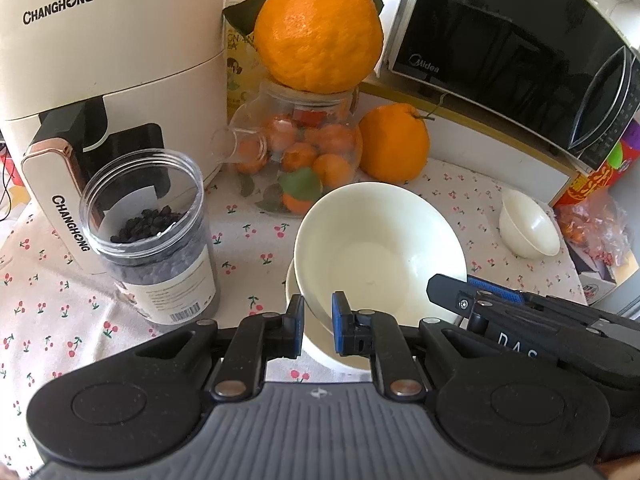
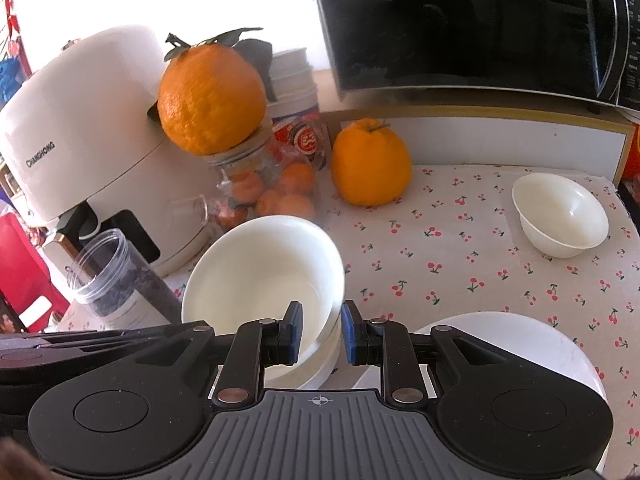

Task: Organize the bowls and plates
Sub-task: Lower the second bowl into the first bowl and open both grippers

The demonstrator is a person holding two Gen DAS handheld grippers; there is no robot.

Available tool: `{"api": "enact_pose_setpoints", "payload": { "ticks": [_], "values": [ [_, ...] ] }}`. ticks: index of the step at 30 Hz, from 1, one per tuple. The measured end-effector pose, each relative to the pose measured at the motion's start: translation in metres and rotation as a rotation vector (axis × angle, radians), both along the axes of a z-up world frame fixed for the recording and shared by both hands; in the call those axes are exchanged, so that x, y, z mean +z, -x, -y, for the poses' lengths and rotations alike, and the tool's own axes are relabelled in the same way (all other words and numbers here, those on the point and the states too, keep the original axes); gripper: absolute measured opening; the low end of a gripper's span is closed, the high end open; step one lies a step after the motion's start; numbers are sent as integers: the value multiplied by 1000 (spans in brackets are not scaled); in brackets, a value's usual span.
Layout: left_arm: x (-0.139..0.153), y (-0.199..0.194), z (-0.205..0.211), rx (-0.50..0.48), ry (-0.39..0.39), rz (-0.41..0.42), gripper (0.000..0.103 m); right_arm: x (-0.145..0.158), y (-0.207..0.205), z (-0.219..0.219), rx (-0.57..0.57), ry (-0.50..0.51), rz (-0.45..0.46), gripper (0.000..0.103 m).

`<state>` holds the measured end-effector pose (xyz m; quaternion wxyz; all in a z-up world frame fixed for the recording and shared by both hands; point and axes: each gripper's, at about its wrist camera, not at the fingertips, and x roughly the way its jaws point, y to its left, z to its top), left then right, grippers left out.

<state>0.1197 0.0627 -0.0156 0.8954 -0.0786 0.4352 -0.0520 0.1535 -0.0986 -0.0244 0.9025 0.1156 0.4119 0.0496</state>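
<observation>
Here: three white ceramic bowls on cherry-print counter [image 2: 460,248]. Two nested [image 1: 376,248], top tilted; my left jaws and right jaws both clamped on its rim. Third bowl [image 2: 560,216] well apart. One white plate [image 2: 520,344].

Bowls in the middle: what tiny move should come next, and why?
Probably ease the top bowl level and down. It sits tilted in the lower bowl, its rim pinched by the left gripper and right gripper, so it isn't nested yet.
</observation>
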Motion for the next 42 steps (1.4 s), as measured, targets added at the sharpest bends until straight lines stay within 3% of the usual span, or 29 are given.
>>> {"api": "enact_pose_setpoints", "payload": {
  "ticks": [10,22,27,39,42],
  "values": [
    [-5,1,-1,-12,-43,-48,13,-8,0,-9,28,20,-75,22],
    [-13,-1,3,-28,-65,-73,15,-16,3,-14,34,32,-101,23],
    [-13,-1,4,-32,-63,-79,24,-15,1,-12,38,19,-103,24],
    [-11,0,-3,2,-55,-74,46,-10,4,-1,5,-23,-92,49],
    [-9,1,-2,0,-51,-66,51,-8,5,4,-2,-35,-82,51]
  ]
}}
